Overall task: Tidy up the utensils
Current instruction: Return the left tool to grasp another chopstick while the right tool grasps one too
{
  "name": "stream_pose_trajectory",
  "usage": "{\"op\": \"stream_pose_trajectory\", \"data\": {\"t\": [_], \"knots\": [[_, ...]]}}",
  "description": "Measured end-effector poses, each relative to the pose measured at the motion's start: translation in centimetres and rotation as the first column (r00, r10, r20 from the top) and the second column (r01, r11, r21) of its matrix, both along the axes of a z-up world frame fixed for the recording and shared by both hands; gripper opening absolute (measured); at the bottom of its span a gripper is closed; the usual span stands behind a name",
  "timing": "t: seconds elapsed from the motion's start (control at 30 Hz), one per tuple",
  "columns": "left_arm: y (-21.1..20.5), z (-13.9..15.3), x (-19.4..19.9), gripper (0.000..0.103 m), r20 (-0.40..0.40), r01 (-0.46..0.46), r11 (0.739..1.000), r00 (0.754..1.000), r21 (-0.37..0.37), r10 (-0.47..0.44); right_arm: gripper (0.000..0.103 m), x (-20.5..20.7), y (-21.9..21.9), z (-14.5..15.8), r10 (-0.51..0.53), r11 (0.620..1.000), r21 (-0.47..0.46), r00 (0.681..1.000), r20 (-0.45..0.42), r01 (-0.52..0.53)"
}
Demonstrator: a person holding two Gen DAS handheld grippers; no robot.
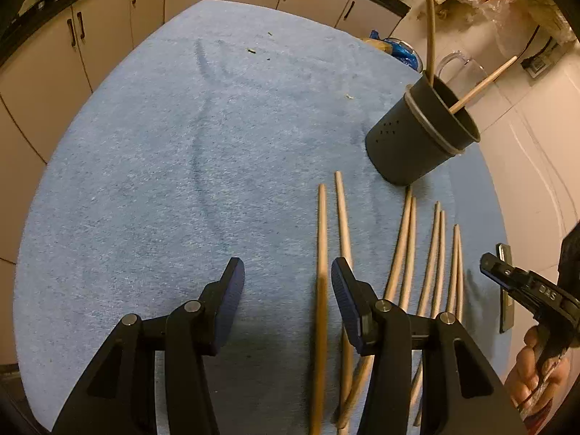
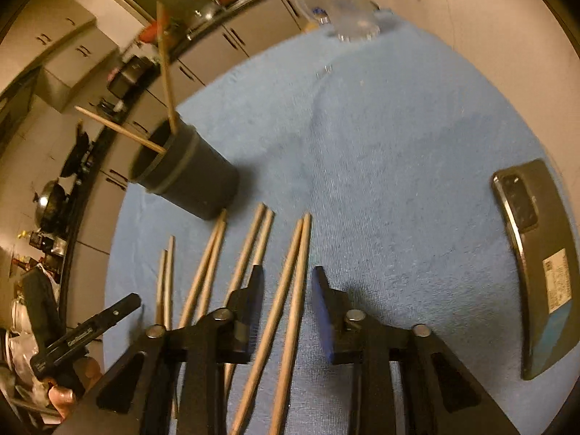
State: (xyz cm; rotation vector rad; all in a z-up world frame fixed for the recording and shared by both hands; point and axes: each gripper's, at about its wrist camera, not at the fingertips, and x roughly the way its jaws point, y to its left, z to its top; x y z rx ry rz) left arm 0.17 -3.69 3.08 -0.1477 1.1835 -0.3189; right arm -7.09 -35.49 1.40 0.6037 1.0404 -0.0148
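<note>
Several wooden chopsticks point(image 1: 406, 253) lie side by side on a blue cloth point(image 1: 181, 145). A dark cylindrical holder point(image 1: 417, 134) stands beyond them with two chopsticks leaning in it. My left gripper point(image 1: 288, 286) is open above the cloth; the leftmost chopstick point(image 1: 320, 290) runs between its fingers near the right one, and appears blurred. My right gripper point(image 2: 286, 290) is open, and the rightmost pair of chopsticks point(image 2: 293, 290) lies between its fingers. The holder shows in the right wrist view point(image 2: 192, 177) at the left. The left gripper also shows there point(image 2: 90, 330).
A dark phone point(image 2: 536, 268) lies on the cloth at the right. A clear glass jug point(image 2: 340, 11) stands at the far edge of the table. Kitchen cabinets point(image 1: 108, 36) surround the table. The right gripper shows at the right edge in the left wrist view point(image 1: 525, 282).
</note>
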Motion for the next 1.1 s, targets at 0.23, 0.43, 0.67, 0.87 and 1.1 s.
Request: {"op": "stream_pose_trajectory", "data": {"t": [0.23,0.43,0.67,0.87,1.1], "knots": [[0.0,-0.3,-0.1,0.049,-0.011,0.015,1.0,1.0,0.018,-0.015,0.018,2.0,0.9,-1.9,0.011,0.999,-0.051,0.997,-0.075,-0.015],[-0.7,-0.3,-0.1,0.048,-0.005,0.038,0.999,0.999,0.024,-0.038,0.016,2.6,2.1,-1.9,0.043,0.986,-0.158,0.994,-0.099,-0.059],[-2.1,-0.7,0.1,0.044,-0.009,0.066,0.996,0.998,0.057,-0.066,0.007,1.7,1.5,-1.5,0.026,0.958,-0.28,0.993,-0.118,-0.059],[-4.1,-1.0,0.4,0.037,0.026,0.087,0.986,0.995,0.146,-0.092,0.007,0.7,0.3,-1.5,0.024,0.968,-0.245,0.993,-0.114,-0.051],[-4.7,-1.1,0.7,0.007,0.066,0.073,0.971,0.994,0.226,-0.09,0.008,2.3,1.2,-1.8,0.04,0.961,-0.268,0.991,-0.127,-0.073]]}}
